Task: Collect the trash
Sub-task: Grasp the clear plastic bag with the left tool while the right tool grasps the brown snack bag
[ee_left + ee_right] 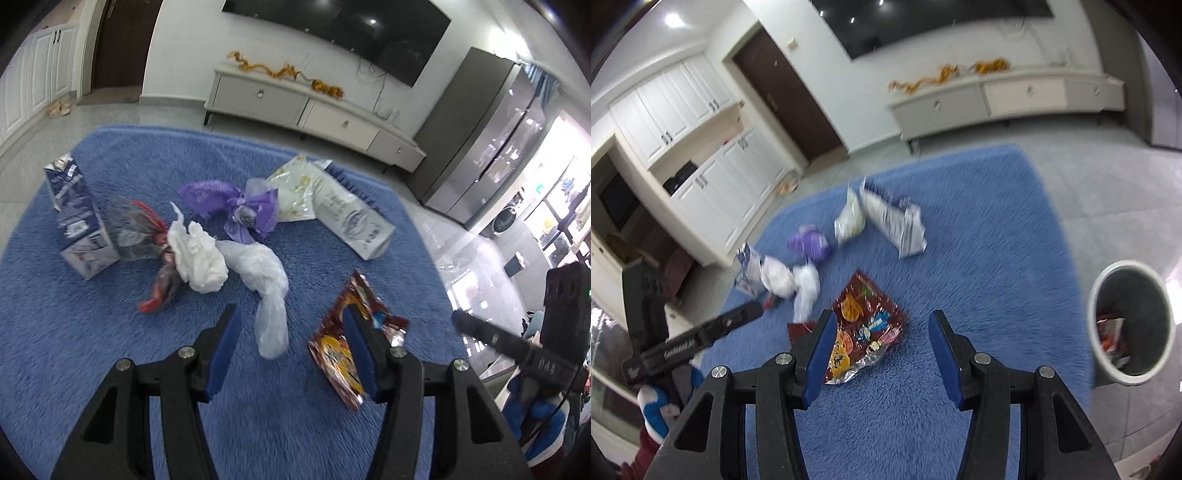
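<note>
left gripper [291, 334]: blue-padded fingers [227, 343] stand apart with nothing between them, above the blue rug [110, 350]; they hold nothing.
right gripper [882, 341]: fingers [942, 343] likewise spread and empty, over bare rug pile; its left finger overlaps the edge of the snack wrapper in the right wrist view, and contact cannot be told.
snack wrapper [340, 343]: dark red foil with cartoon prints, lying flat and crumpled on the rug, at about 1 o'clock of the left gripper and partly behind its right finger.
clear plastic bag [264, 291]: twisted, pale, at 12 o'clock of the left gripper, just beyond the fingertips.
white tissue wad [197, 254]: touching the clear bag's far end, at 11 o'clock.
red-and-clear wrapper [147, 243]: beside the tissue, leaning against the blue carton [75, 218] at 10 o'clock.
purple bag [236, 206]: knotted, behind the tissue, near 12 o'clock.
white-and-yellow packet [295, 188]: just beside the purple bag.
white paper bag [354, 218]: lying on its side near the rug's far edge, 1 o'clock.
waste bin [1130, 325]: round, white-rimmed, off the rug on the tiled floor at 3 o'clock of the right gripper, with some wrappers already inside.
tv cabinet [306, 107]: along the far wall, well apart from the trash.
</note>
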Tool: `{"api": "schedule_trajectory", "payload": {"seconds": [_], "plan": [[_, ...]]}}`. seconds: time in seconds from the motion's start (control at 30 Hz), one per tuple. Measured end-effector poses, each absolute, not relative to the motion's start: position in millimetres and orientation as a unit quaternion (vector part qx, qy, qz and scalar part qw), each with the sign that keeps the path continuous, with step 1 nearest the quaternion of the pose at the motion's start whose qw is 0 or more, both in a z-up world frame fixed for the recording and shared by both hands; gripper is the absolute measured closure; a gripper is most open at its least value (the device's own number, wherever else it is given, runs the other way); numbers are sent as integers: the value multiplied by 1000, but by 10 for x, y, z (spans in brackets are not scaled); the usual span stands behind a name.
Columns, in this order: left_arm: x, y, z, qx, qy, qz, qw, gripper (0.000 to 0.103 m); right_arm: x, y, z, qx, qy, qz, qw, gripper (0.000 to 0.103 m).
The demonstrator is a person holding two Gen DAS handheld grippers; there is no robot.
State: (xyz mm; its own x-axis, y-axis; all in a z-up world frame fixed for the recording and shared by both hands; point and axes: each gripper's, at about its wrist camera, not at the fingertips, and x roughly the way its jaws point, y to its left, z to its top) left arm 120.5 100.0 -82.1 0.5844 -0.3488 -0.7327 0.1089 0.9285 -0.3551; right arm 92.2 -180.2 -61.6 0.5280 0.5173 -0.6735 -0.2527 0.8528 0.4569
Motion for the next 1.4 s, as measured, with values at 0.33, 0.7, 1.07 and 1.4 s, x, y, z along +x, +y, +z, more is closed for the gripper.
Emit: {"api": "schedule_trajectory", "payload": {"seconds": [0.33,0.7,1.07,1.4], "plan": [[1604,839,-1193,-121,474,-120,864,53,1289,-1637,-1185,162,486,268,816,61],[1579,770,-1239,-119,470,-117,867,84,1231,-1555,-1242,160,488,309,800,95],[1261,855,-1030,-134,445,-129,876,86,913,-1630,-940,166,460,286,824,100],[874,895,-589,-131,397,-145,897,86,457,-1813,-457,157,409,255,862,100]]}}
